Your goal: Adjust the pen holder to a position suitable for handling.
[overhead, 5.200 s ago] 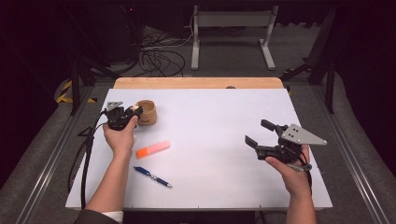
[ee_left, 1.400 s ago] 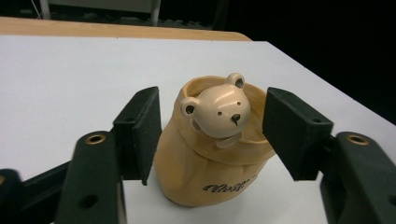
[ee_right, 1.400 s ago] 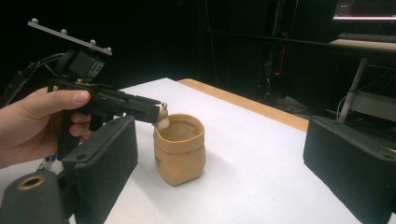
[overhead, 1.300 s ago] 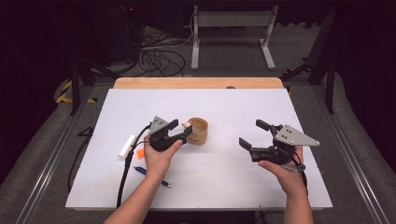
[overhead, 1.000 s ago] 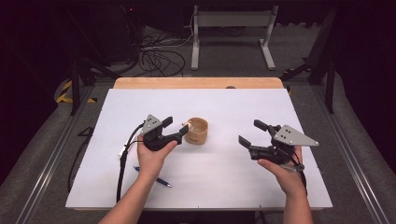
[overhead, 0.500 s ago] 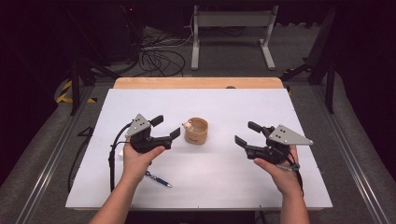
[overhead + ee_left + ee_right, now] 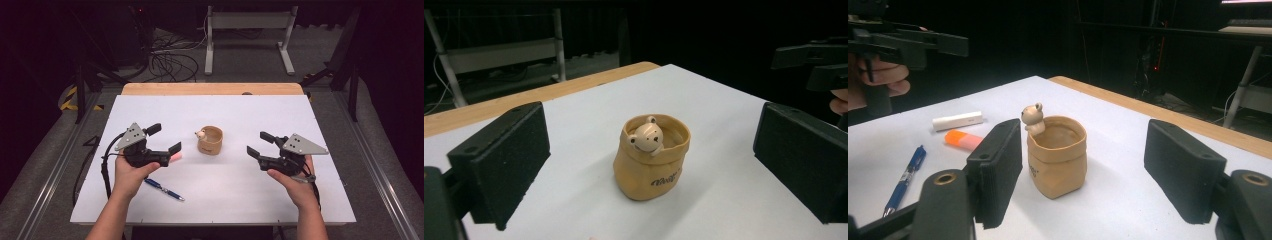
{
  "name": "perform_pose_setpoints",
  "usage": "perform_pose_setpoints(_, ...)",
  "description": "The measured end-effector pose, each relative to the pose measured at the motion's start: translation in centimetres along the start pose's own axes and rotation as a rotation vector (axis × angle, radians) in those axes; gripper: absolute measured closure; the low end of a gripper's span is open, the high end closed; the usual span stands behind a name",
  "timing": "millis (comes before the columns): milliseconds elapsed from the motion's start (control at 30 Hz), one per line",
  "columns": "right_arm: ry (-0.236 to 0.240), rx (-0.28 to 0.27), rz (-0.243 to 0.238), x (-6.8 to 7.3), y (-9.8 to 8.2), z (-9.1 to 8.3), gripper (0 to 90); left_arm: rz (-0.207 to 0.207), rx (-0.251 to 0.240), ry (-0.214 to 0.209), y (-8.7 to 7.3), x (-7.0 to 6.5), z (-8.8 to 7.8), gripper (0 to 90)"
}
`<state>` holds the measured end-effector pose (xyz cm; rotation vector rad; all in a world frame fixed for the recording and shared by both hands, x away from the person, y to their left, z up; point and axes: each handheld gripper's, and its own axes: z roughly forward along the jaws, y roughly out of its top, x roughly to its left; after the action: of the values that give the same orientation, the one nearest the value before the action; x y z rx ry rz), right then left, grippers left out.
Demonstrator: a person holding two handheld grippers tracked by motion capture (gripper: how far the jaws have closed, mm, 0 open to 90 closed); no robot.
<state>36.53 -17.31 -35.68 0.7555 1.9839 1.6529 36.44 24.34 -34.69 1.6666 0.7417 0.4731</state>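
Left gripper [image 7: 165,140] back from pouch [image 7: 210,140], wide; right gripper [image 7: 261,144] wide; pen [image 7: 164,189] nearby

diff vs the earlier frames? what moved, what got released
The left gripper carried the tan bear pouch from the table's far left to the middle, let it go and drew back left; its jaws have just been opening, with nothing between them. The right gripper edged slightly toward the pouch, its jaws closing a little but apart, holding nothing. The blue pen and orange marker stayed put.
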Motion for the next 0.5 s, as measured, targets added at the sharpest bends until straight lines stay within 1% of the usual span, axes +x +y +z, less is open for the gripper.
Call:
perform_pose_setpoints(67, -0.004, -0.002, -0.003, 0.0, 0.0, 0.1, 32.2, 0.002, -0.001, -0.006, -0.1, 0.1, -0.4, 1.1)
perform_pose_setpoints(100, -0.007, 0.001, -0.008, 0.0, 0.0, 0.1, 32.2, 0.010, -0.004, -0.010, -0.2, 0.2, -0.6, 1.1)
perform_pose_setpoints(167, -0.017, 0.000, -0.021, 0.0, 0.0, 0.2, 32.2, 0.018, 0.005, -0.012, -0.2, 0.4, -0.9, 1.1)
perform_pose_setpoints(233, -0.019, -0.004, -0.018, 0.0, 0.0, 0.2, 32.2, 0.026, 0.005, -0.019, -0.2, 0.5, -1.3, 1.1)
perform_pose_setpoints(267, 0.002, -0.013, 0.014, 0.0, 0.0, 0.2, 32.2, 0.032, 0.005, -0.022, -0.2, 0.5, -1.5, 1.1)
perform_pose_setpoints(300, 0.002, -0.013, 0.014, 0.0, 0.0, 0.2, 32.2, 0.033, 0.002, -0.024, -0.1, 0.6, -1.8, 1.1)
perform_pose_setpoints(367, 0.007, -0.017, 0.047, 0.0, -0.1, 0.1, 32.2, 0.037, -0.003, -0.024, -0.1, 0.6, -2.1, 1.1)
perform_pose_setpoints(467, 0.016, -0.023, 0.052, 0.1, -0.1, 0.2, 32.2, 0.044, -0.014, -0.023, 0.0, 0.8, -2.6, 1.1)
perform_pose_setpoints(500, 0.017, -0.023, 0.043, 0.2, 0.0, 0.2, 32.2, 0.043, -0.015, -0.023, 0.0, 0.9, -2.7, 1.1)
